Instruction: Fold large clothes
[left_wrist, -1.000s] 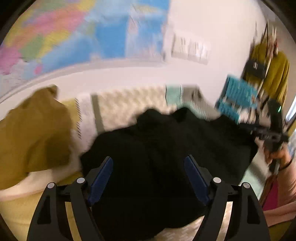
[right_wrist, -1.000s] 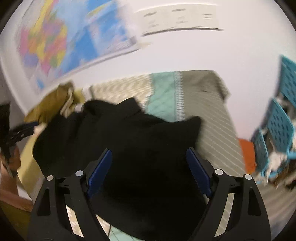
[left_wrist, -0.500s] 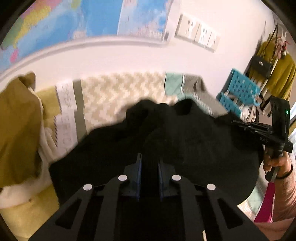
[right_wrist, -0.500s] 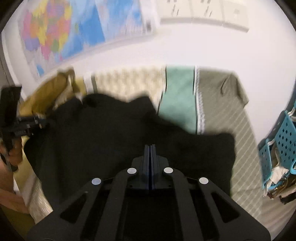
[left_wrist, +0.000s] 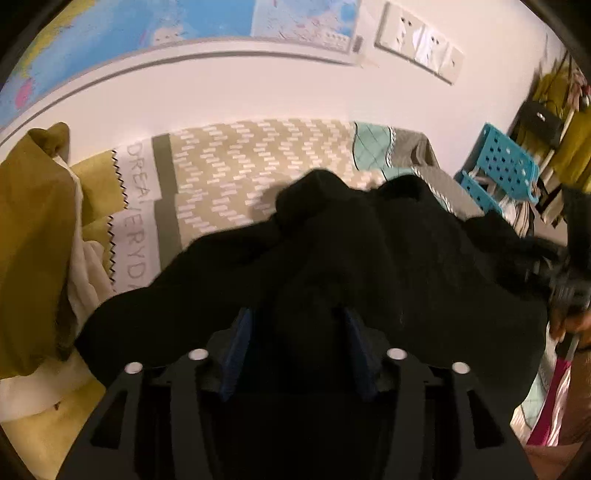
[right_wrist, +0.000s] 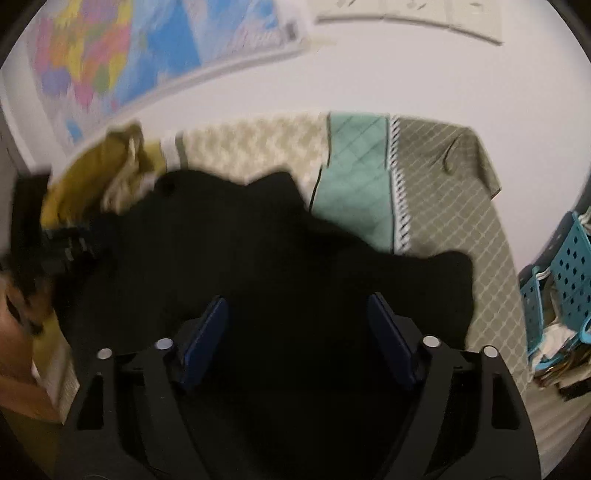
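Both tongs opening over crumpled black fabric garment: left tongs half-spread, cloth bunched between; right tongs spread wide. Best re-pinching a clean edge ahead.

Both wrist cameras are looking steeply down, close over the black garment, facing the wall map; both are sharing the bed's far edge.

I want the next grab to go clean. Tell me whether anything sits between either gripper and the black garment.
Nothing visible does. The black garment lies directly under the opening fingers of both the left gripper and the right gripper. The mustard cloth is off to the side, clear of both.
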